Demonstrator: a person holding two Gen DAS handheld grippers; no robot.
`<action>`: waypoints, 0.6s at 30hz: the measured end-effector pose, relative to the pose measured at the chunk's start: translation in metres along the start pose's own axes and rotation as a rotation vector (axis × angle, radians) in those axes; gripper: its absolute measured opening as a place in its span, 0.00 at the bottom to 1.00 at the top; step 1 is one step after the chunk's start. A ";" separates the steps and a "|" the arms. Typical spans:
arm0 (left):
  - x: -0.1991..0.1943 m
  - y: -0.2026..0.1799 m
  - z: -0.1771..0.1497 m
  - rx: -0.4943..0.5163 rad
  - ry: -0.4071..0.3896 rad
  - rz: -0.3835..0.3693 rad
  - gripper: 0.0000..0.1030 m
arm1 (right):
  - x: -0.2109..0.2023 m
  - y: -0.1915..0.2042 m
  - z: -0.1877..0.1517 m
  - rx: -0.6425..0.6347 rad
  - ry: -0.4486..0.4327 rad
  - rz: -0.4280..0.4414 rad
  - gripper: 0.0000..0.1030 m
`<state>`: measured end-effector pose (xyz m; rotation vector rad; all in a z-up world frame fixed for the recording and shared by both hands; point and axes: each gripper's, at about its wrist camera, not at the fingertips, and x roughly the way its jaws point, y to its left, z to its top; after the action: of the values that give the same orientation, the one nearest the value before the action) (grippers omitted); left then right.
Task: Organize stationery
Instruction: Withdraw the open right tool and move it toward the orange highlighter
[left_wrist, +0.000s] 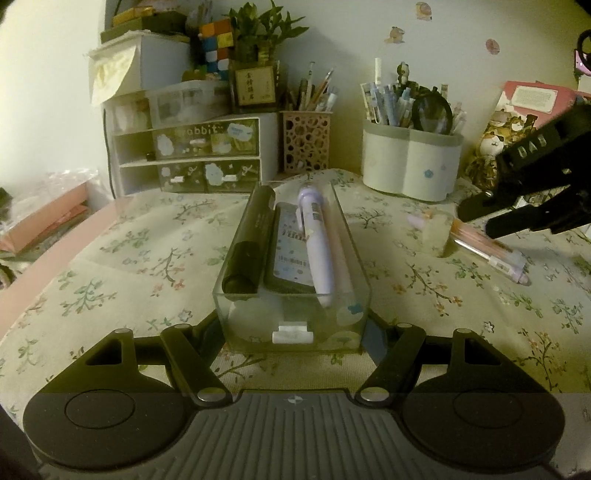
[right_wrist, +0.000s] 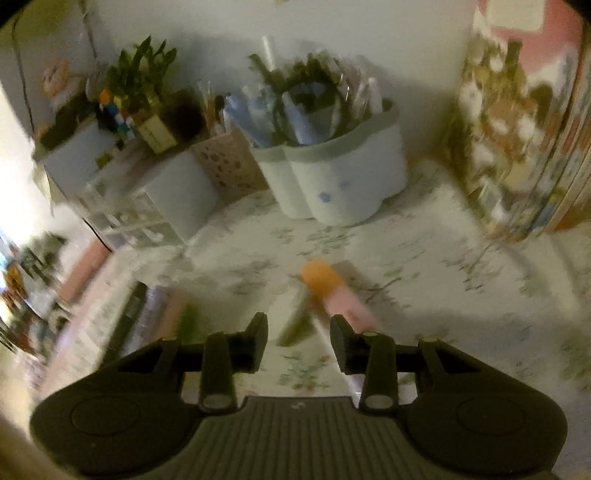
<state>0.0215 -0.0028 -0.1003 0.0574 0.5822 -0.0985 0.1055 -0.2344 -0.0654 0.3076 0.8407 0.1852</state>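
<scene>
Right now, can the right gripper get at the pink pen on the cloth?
Probably yes. The right gripper hangs just above the pink pen, jaws apart, and nothing covers it. Only the small eraser beside its orange end crowds that side.

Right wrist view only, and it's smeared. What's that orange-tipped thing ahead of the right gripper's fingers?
Observer: A clear pen with an orange cap, lying on the floral tablecloth under the right gripper.
Operator: Is the tray held?
Observer: Yes, the left gripper clamps the near end of the clear plastic tray.
Operator: What's inside it?
Observer: A black marker, a dark flat case and a lilac pen.
</scene>
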 end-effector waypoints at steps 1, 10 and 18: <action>0.000 0.000 0.000 0.000 -0.001 0.000 0.70 | 0.003 0.001 0.001 0.013 0.009 0.019 0.45; 0.006 -0.001 0.005 -0.003 0.006 0.007 0.70 | 0.034 0.015 0.015 0.067 0.031 -0.045 0.47; 0.006 -0.001 0.003 -0.011 0.003 0.007 0.70 | 0.047 0.037 0.012 -0.071 -0.003 -0.148 0.18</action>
<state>0.0284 -0.0049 -0.1009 0.0491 0.5851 -0.0882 0.1441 -0.1891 -0.0786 0.1777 0.8486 0.0764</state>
